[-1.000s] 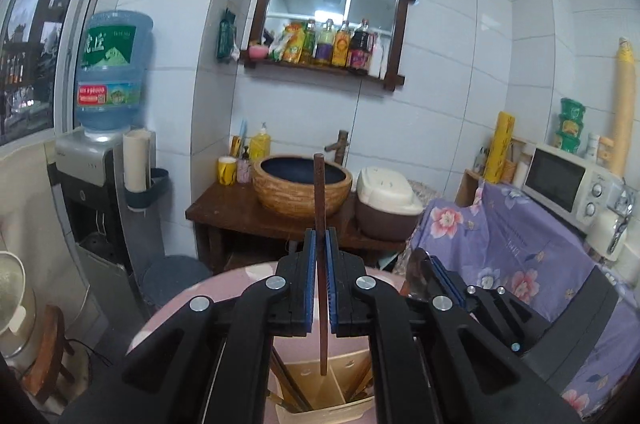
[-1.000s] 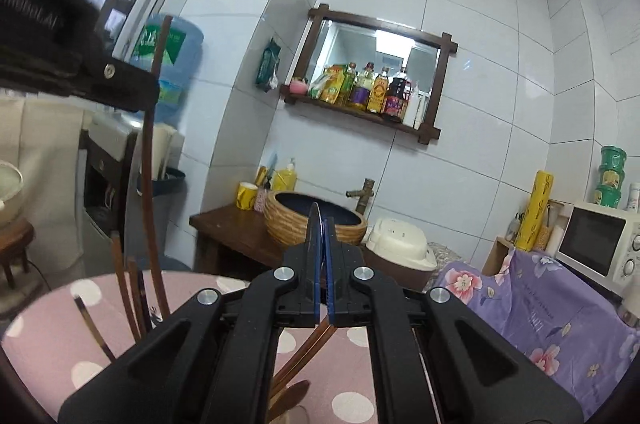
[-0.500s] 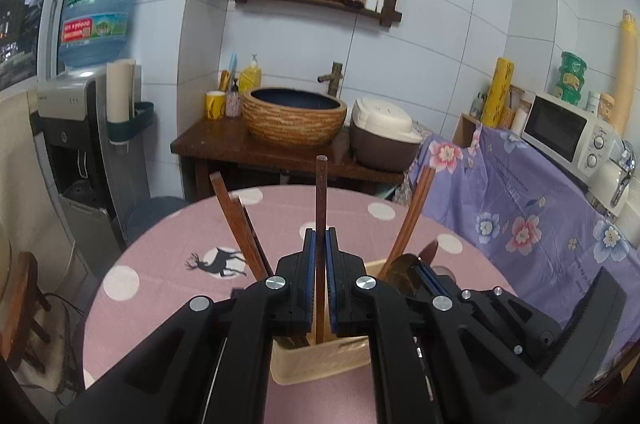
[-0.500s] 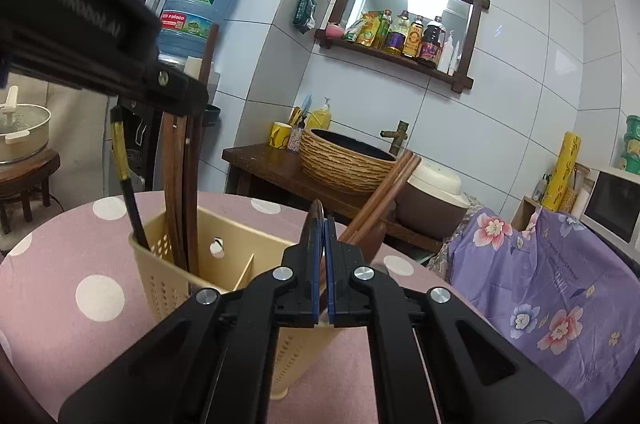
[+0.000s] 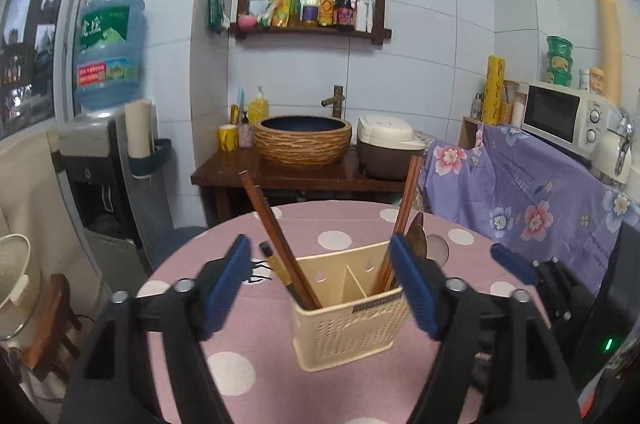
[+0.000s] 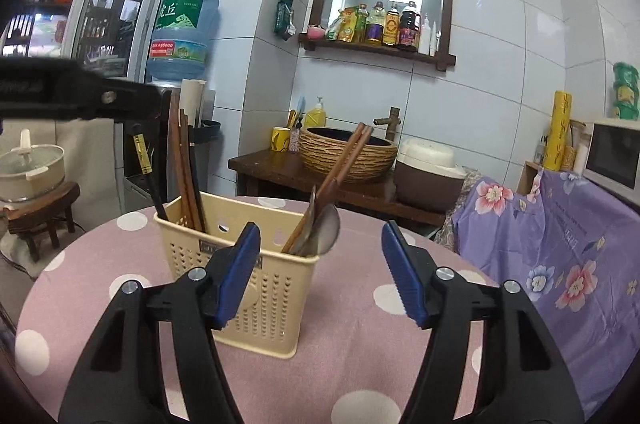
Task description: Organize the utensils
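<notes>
Left wrist view: the left hand-held gripper [image 5: 320,282] is opening its jaws, and nothing is pinched between the blue pads. The cream basket [image 5: 348,332] stands in the middle of the round pink bench [image 5: 360,220], right in front of it. A wall inside splits the basket into two parts. Brown chopsticks [image 5: 276,236] lean in the left part, with a dark one beside them. More chopsticks [image 5: 404,212] and a spoon [image 5: 416,240] lean in the right part. They lean on the rim because they are much taller than the basket. At the right edge, the right hand-held gripper [image 5: 516,268] shows, and it is empty too.

Right wrist view: the right hand-held gripper [image 6: 320,274] is opening its jaws as well. Nothing is held. The basket [image 6: 240,276] sits just ahead, a little to the left, near the middle of the bench [image 6: 380,336]. The spoon [image 6: 326,230] and a pair of chopsticks [image 6: 344,160] tip toward the right corner of the basket. The other sticks [image 6: 182,168] stand at the far left corner, under a black part of the left hand-held gripper. I think the utensils are now sorted, so the jaws let go.
</notes>
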Tool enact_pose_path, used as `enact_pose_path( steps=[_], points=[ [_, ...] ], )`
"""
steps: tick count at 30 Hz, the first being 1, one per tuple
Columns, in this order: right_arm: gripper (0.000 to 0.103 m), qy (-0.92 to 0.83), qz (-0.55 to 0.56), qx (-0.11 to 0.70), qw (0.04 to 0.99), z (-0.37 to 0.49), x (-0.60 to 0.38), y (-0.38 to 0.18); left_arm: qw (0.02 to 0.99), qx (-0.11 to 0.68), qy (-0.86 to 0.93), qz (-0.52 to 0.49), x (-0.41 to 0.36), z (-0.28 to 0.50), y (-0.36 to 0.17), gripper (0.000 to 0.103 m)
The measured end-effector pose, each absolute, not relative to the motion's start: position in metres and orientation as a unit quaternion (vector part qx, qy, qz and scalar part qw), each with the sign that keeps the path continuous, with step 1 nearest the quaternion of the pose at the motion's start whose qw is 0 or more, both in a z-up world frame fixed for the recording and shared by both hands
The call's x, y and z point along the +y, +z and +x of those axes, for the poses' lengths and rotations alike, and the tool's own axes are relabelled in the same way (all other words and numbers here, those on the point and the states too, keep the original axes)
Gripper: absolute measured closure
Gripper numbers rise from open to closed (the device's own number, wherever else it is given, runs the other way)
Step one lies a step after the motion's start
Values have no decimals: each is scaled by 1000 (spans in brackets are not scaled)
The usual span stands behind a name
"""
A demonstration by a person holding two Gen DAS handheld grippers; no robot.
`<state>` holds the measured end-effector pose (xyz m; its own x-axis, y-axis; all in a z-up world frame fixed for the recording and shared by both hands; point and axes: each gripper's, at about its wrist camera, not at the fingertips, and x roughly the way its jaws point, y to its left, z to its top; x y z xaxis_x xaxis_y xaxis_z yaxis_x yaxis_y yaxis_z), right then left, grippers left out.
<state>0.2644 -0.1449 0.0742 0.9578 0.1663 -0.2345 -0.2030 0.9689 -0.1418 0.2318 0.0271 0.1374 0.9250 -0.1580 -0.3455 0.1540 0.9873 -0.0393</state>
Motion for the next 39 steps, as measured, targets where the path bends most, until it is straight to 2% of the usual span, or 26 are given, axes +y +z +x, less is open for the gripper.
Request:
enact_pose_path(
  steps=[1, 2, 3, 6, 10, 13, 18, 23, 28, 39],
  points=[
    [21, 94, -75, 117, 986, 258, -152, 72, 984, 163, -78, -3, 32, 220, 134, 12],
    [18, 94, -69, 124, 985, 251, -158, 70, 986, 149, -77, 0, 36, 207, 128, 4],
    [13, 94, -63, 130, 985, 246, -163, 68, 987, 138, -77, 5, 39, 197, 124, 5],
    [9, 99, -52, 162, 980, 221, -181, 53, 988, 123, -91, 23, 48, 159, 104, 5],
    [8, 105, -35, 188, 976, 172, -203, 24, 989, 105, -100, 9, 53, 105, 71, 5],
    [7, 87, -32, 188, 978, 130, -209, 4, 988, 126, -82, -19, 51, 78, 42, 5],
    [6, 70, -23, 151, 986, 58, -208, -15, 984, 145, -38, -99, 51, 36, 4, 5],
    [6, 79, -55, 105, 990, 4, -187, -18, 989, 125, -10, -77, 39, 0, -4, 5],
    [6, 67, -60, 88, 992, -7, -181, -23, 992, 115, 6, -58, 37, -14, -3, 5],
    [6, 67, -17, 111, 991, 4, -195, -17, 994, 96, 12, -58, 38, -23, -1, 5]
  ],
)
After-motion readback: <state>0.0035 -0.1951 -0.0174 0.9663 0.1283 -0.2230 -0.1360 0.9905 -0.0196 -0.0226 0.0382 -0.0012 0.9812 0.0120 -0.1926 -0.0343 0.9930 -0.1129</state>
